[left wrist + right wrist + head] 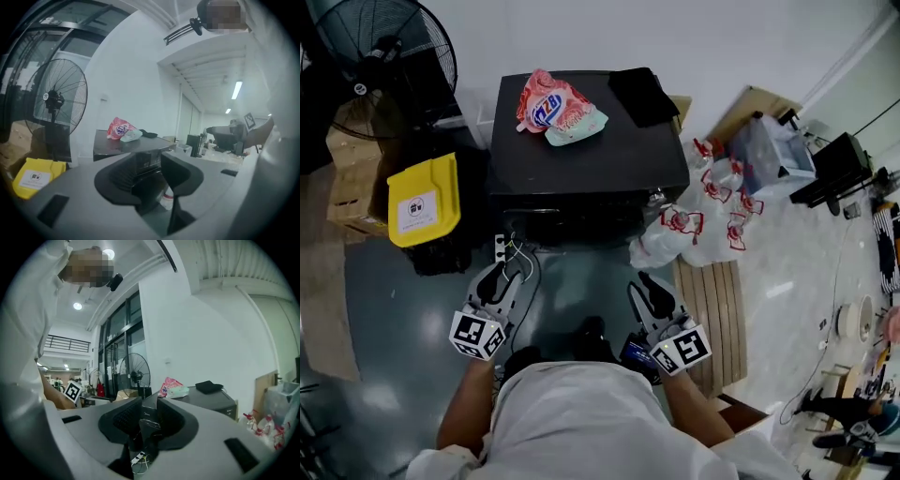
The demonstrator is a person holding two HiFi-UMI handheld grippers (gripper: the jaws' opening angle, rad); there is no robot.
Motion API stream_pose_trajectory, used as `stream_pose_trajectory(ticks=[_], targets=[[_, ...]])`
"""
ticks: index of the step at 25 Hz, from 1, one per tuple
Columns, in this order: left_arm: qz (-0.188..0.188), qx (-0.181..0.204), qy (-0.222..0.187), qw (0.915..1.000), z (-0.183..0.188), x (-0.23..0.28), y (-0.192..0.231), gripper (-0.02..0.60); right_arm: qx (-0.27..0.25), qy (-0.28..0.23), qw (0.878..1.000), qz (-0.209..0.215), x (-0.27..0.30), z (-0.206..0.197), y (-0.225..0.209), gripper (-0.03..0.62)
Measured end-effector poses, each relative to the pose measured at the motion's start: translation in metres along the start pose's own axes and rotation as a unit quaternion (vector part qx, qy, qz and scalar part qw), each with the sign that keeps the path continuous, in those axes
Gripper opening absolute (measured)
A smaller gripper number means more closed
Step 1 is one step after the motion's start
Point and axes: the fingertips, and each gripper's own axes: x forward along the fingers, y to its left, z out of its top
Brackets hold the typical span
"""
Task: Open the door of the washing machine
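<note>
The washing machine (581, 150) is a black box against the white wall, and its dark front (581, 223) faces me; I cannot make out the door there. My left gripper (510, 274) hovers over the floor just short of the front's left part, jaws apart with nothing between them. My right gripper (650, 285) hangs a little further back, near the front's right part, also open and empty. In the left gripper view the machine (126, 147) shows beyond the left gripper (150, 173). In the right gripper view the machine (206, 401) stands past the right gripper (149, 420).
A pink detergent bag (555, 108) and a black cloth (644, 94) lie on the machine's top. A fan (384, 47) and a yellow box (422, 197) stand at the left. Bags of bottles (703, 220) and a wooden pallet (717, 309) are at the right. A power strip (501, 248) lies on the floor.
</note>
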Motion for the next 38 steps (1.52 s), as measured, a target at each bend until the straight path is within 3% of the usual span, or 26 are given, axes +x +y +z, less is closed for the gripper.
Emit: stream_pose_trajectory(ticks=[5, 9, 18, 21, 29, 38], targets=[[0.024, 0.006, 0.029, 0.9993, -0.017, 0.034, 0.003, 0.179, -0.002, 0.009, 0.998, 0.061, 0.038, -0.005, -0.036, 0.118], [0.028, 0.004, 0.063, 0.9976, -0.045, 0.059, 0.021, 0.183, 0.003, 0.025, 0.996, 0.086, 0.072, -0.016, -0.05, 0.118], [0.009, -0.02, 0.093, 0.9954, -0.103, 0.105, 0.089, 0.183, 0.011, 0.073, 0.994, 0.08, 0.146, -0.044, -0.063, 0.104], [-0.014, -0.006, 0.112, 0.9936, -0.134, 0.12, 0.102, 0.183, -0.006, 0.083, 0.993, 0.08, 0.165, -0.054, -0.061, 0.103], [-0.086, 0.056, 0.2, 0.9744, -0.232, 0.155, 0.119, 0.183, -0.01, 0.094, 0.993, 0.067, 0.216, -0.092, -0.062, 0.092], [-0.137, 0.104, 0.233, 0.9571, -0.287, 0.194, 0.132, 0.175, -0.018, 0.087, 0.993, 0.071, 0.243, -0.118, -0.064, 0.091]])
